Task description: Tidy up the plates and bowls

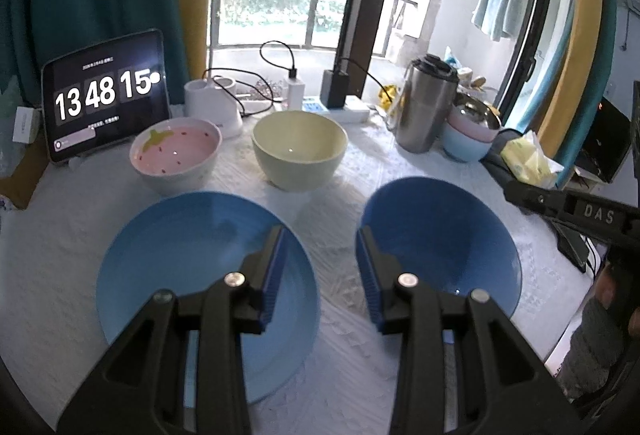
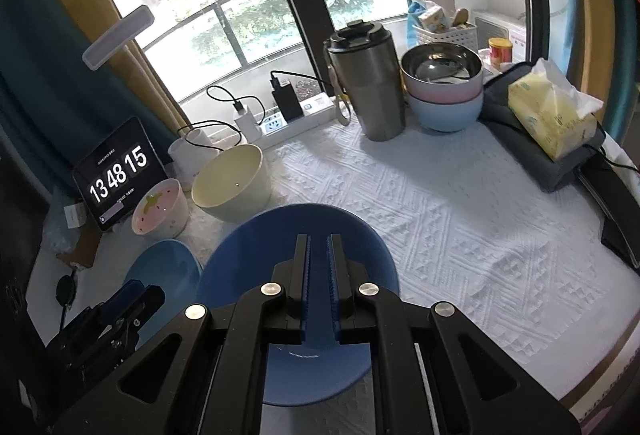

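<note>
A light blue plate (image 1: 180, 243) lies front left on the white cloth, a darker blue bowl (image 1: 448, 235) front right. Behind stand a pink strawberry bowl (image 1: 176, 151) and a pale yellow bowl (image 1: 298, 147). My left gripper (image 1: 320, 239) is open and empty, hovering over the gap between plate and blue bowl. My right gripper (image 2: 318, 247) hovers over the blue bowl (image 2: 248, 267) with its jaws narrowly apart and nothing between them. The right wrist view also shows the plate (image 2: 168, 267), pink bowl (image 2: 160, 209) and yellow bowl (image 2: 232, 183).
A tablet clock (image 1: 104, 95), lamp base (image 1: 212, 103) and power strip (image 1: 340, 107) line the back. A steel tumbler (image 2: 368, 83), stacked pink and blue bowls with a steel one on top (image 2: 444, 87), and a tissue pack (image 2: 556, 111) stand at the back right.
</note>
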`<state>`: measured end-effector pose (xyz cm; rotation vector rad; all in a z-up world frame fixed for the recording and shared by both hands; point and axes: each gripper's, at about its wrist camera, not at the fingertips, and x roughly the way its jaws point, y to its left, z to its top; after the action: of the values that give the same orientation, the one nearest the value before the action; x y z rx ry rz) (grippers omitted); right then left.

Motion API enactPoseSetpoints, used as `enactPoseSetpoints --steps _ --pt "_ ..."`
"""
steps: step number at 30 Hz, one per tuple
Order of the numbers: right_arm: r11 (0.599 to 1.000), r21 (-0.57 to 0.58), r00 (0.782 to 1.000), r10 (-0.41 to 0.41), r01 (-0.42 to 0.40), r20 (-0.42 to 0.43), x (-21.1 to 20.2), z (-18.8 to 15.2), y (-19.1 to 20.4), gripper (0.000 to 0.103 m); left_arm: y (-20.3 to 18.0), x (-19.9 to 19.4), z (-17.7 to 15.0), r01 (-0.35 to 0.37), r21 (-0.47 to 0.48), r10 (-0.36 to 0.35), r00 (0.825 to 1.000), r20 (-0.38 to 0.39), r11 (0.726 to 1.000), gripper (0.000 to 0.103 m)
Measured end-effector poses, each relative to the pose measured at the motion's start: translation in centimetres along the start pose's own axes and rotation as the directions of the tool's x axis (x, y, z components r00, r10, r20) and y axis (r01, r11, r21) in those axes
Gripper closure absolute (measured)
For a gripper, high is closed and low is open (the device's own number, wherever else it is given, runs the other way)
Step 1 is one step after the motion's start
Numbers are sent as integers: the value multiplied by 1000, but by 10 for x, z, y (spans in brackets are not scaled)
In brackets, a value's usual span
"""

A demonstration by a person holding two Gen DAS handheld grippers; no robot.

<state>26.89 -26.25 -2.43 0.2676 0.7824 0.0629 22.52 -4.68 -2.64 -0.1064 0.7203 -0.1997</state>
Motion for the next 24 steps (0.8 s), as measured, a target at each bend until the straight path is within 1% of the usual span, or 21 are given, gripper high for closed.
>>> enactPoseSetpoints --steps 11,24 --pt "1000 -27 1000 13 -13 -6 11 13 22 93 17 1 17 -8 -15 8 1000 17 1000 65" --pt "998 -57 999 20 -22 -25 34 33 41 93 36 16 40 -20 -44 21 1000 22 999 65"
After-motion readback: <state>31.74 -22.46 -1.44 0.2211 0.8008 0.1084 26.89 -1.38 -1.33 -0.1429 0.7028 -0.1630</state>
